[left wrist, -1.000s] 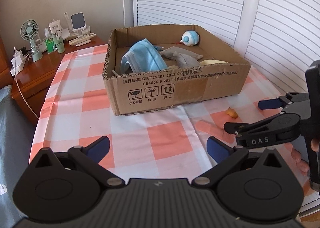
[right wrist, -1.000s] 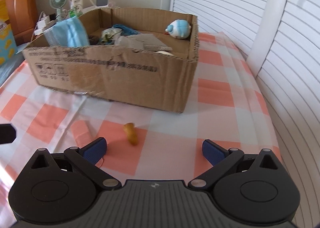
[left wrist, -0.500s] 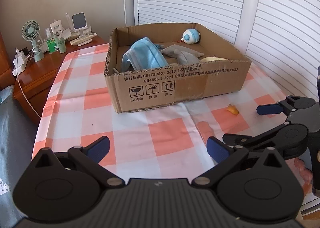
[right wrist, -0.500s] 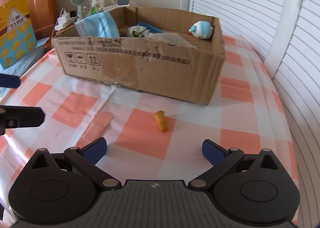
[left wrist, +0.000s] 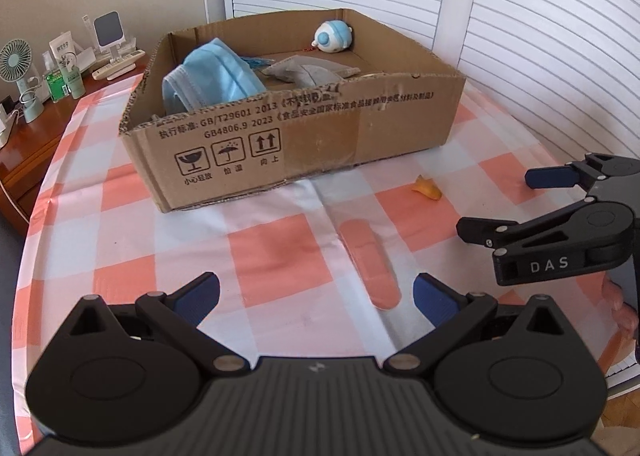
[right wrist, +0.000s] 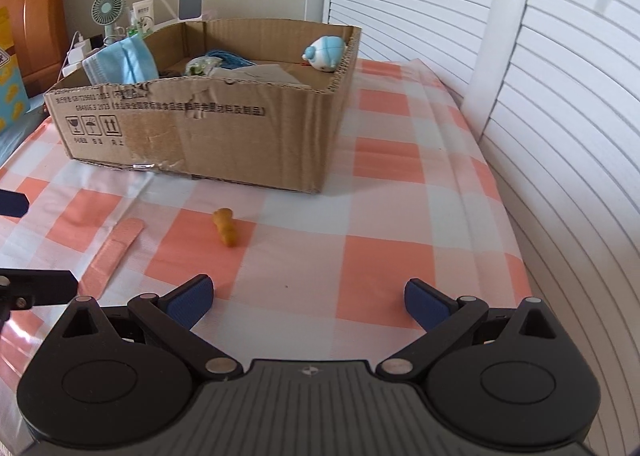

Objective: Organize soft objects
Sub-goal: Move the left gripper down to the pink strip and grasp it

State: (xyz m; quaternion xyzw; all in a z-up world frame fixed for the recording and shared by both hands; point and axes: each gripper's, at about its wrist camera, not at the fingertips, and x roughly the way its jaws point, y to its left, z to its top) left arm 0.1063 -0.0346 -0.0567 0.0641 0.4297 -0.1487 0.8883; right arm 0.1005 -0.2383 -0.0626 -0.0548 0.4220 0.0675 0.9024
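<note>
the orange earplug (right wrist: 225, 227) lies on the checked surface (right wrist: 384, 264) ahead of the right claw (right wrist: 308, 298), spread wide and empty; the left claw (left wrist: 316, 298) likewise gapes near a bandage (left wrist: 370, 262), cardboard box (left wrist: 320, 140) beyond.

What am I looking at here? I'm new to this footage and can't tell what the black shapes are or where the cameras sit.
There is no robot: a person holds a pair of hand-held tongs in each hand, with a wide-angle camera mounted on each, looking forward along its fingers. The black shape at the bottom of each picture is that camera's own tongs: the left tongs in one, the right tongs in the other. Both stand open and hold nothing. In the left view the right tongs also show at the side.

On the checked tablecloth stands an open cardboard box holding a blue face mask, a grey pouch and a small blue-and-white toy. In front of it lie a sticking plaster and a small orange piece.
</note>
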